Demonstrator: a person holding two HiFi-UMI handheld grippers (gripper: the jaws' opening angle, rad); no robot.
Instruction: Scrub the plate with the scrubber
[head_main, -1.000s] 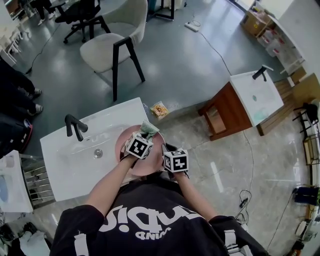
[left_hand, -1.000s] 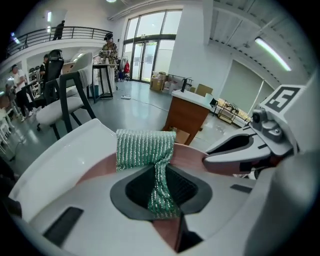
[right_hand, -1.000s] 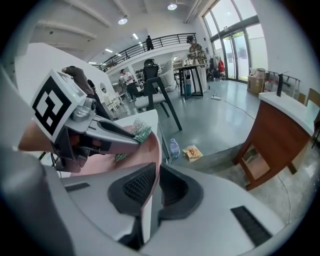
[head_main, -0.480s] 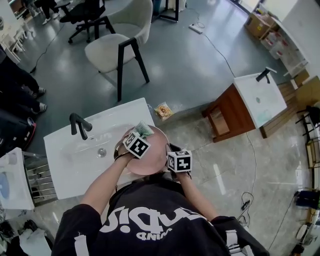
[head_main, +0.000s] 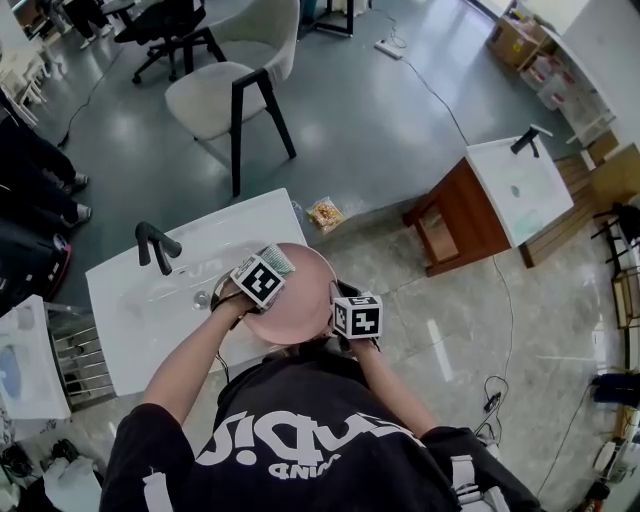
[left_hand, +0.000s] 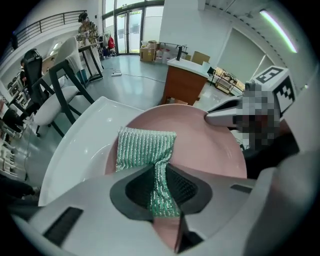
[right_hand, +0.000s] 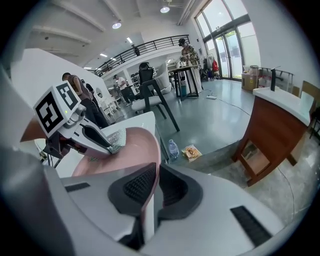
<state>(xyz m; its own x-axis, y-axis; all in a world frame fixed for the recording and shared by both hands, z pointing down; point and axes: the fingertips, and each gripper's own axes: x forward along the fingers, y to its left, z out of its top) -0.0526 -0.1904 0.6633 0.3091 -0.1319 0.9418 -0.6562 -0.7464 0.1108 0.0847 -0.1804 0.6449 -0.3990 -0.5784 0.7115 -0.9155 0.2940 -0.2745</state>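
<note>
A pink plate is held over the right end of a white sink. My right gripper is shut on the plate's right rim, with the rim pinched between its pads. My left gripper is shut on a green ribbed scrubber, which lies flat against the plate's inner face near its far left part. In the right gripper view the left gripper presses the scrubber onto the plate's upper left area.
A black faucet stands at the sink's back left. A snack packet lies on the floor beyond the sink. A grey chair stands further back, and a wooden cabinet with a second basin is to the right.
The left gripper and scrubber have moved left and slightly back across the plate. The plate and right gripper have stayed nearly in place.
</note>
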